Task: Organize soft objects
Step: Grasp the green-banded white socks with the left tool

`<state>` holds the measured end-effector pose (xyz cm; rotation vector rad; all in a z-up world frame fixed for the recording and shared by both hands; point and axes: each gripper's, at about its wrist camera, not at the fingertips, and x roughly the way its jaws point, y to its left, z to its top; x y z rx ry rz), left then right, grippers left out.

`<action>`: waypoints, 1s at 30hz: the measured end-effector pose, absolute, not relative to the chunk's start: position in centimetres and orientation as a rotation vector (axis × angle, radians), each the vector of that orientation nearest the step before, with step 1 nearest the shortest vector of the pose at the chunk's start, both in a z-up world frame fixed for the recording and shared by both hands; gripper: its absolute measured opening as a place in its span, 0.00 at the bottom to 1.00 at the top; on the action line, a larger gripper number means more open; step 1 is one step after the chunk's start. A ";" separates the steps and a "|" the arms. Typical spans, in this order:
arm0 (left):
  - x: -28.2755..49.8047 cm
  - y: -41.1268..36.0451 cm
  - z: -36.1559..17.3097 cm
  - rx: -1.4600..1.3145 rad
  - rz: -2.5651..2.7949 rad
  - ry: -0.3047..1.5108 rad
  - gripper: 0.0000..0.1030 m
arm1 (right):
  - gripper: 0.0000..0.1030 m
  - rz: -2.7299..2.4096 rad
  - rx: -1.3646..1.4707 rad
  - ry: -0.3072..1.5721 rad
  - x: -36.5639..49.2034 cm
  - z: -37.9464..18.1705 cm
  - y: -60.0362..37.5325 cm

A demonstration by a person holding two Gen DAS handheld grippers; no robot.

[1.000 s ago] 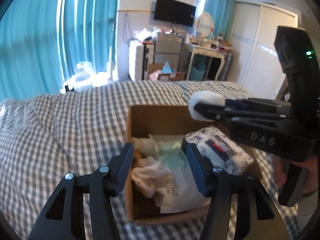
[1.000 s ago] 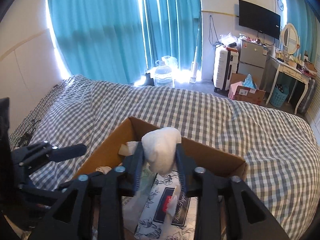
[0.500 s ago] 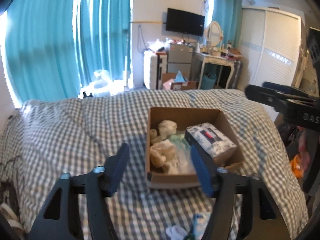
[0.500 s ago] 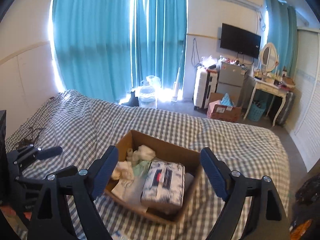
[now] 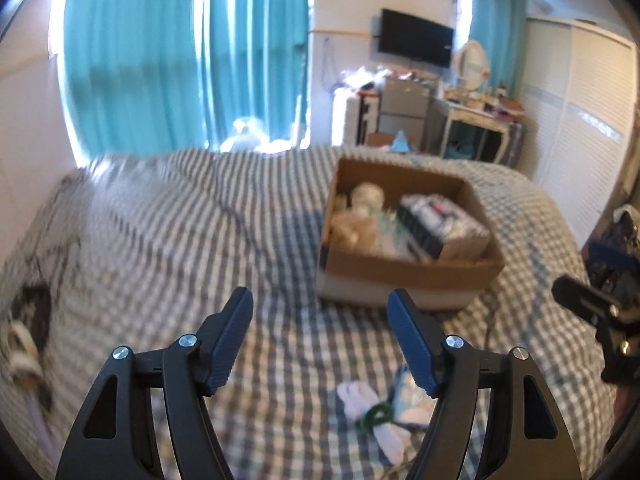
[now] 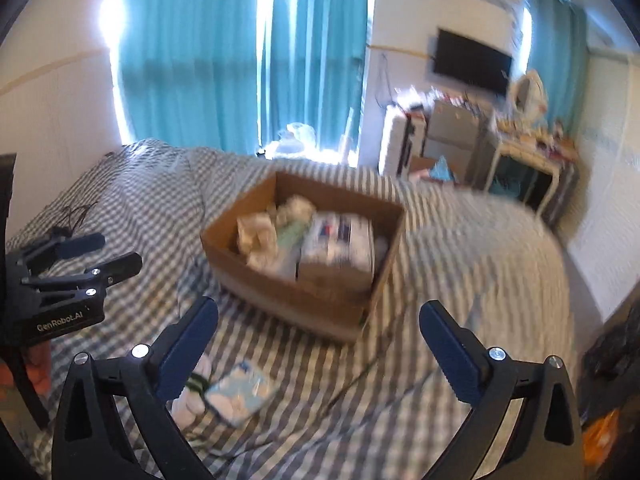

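Observation:
A cardboard box [image 5: 404,276] [image 6: 280,288] sits on the checked bed and holds white soft toys [image 5: 366,196], a pale green item and a floral tissue pack [image 5: 440,224] [image 6: 340,240]. White socks with a green band [image 5: 362,396] [image 6: 192,384] and a light blue packet [image 5: 404,392] [image 6: 240,392] lie on the bed in front of the box. My left gripper [image 5: 320,340] is open and empty, short of the box. My right gripper [image 6: 318,344] is open and empty, also short of the box; it shows at the right edge of the left wrist view [image 5: 592,312].
The grey checked bedspread [image 5: 160,240] covers the bed. Teal curtains [image 5: 180,60], a wall TV [image 5: 416,42], a white suitcase, a dresser and a wardrobe stand beyond the bed. A thin cable [image 6: 360,376] lies on the bed by the box.
The right gripper opened and left the white soft toy in the box. Both grippers pulled back and down from the box, so the socks and packet came into view.

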<state>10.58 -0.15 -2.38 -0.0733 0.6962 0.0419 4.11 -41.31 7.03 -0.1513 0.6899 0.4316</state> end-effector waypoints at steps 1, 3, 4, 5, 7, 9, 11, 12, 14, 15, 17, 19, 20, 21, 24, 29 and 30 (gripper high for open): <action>10.5 -0.2 -3.4 -0.086 0.048 0.706 0.69 | 0.98 0.427 -0.132 0.708 4.0 5.7 -41.5; 10.4 -0.4 -6.4 -0.113 0.045 0.752 0.69 | 0.98 0.402 -0.125 0.731 3.6 3.1 -41.6; 10.4 -0.7 -7.6 -0.126 0.047 0.776 0.69 | 0.98 0.389 -0.128 0.747 3.5 1.9 -41.6; 10.5 -0.9 -9.0 -0.139 0.041 0.809 0.69 | 0.98 0.379 -0.132 0.758 3.4 0.7 -41.5; 10.7 -1.4 -11.5 -0.141 0.003 0.855 0.69 | 0.98 0.367 -0.142 0.778 3.3 -1.0 -41.1; 10.6 -1.9 -12.7 -0.106 0.002 0.856 0.69 | 0.98 0.351 -0.137 0.792 3.6 -2.2 -41.1; 10.1 -2.7 -13.5 -0.079 -0.025 0.853 0.69 | 0.98 0.337 -0.119 0.802 3.9 -2.9 -41.3; 10.0 -3.0 -13.7 -0.073 -0.039 0.857 0.69 | 0.98 0.331 -0.114 0.810 4.1 -3.0 -41.4; 9.8 -3.2 -14.1 -0.070 -0.059 0.867 0.69 | 0.98 0.327 -0.109 0.820 4.3 -3.2 -41.5; 9.8 -3.4 -14.3 -0.065 -0.064 0.870 0.69 | 0.98 0.326 -0.111 0.819 4.2 -3.1 -41.4; 9.7 -3.5 -14.5 -0.060 -0.081 0.879 0.67 | 0.98 0.327 -0.124 0.820 4.3 -3.2 -41.0; 9.7 -3.7 -14.9 -0.058 -0.103 0.895 0.65 | 0.98 0.326 -0.140 0.822 4.2 -3.3 -40.8; 9.7 -3.7 -15.1 -0.055 -0.107 0.904 0.65 | 0.98 0.327 -0.146 0.824 4.2 -3.3 -40.6; 9.7 -3.7 -15.3 -0.057 -0.113 0.912 0.61 | 0.98 0.328 -0.148 0.824 4.2 -3.4 -40.6; 9.7 -3.4 -15.7 -0.107 -0.174 0.940 0.41 | 0.98 0.325 -0.150 0.828 4.2 -3.5 -40.6; 9.8 -3.5 -15.8 -0.130 -0.211 0.962 0.32 | 0.98 0.327 -0.149 0.831 4.2 -3.6 -40.6; 9.7 -3.3 -15.8 -0.136 -0.214 0.960 0.32 | 0.98 0.329 -0.149 0.832 4.2 -3.6 -40.6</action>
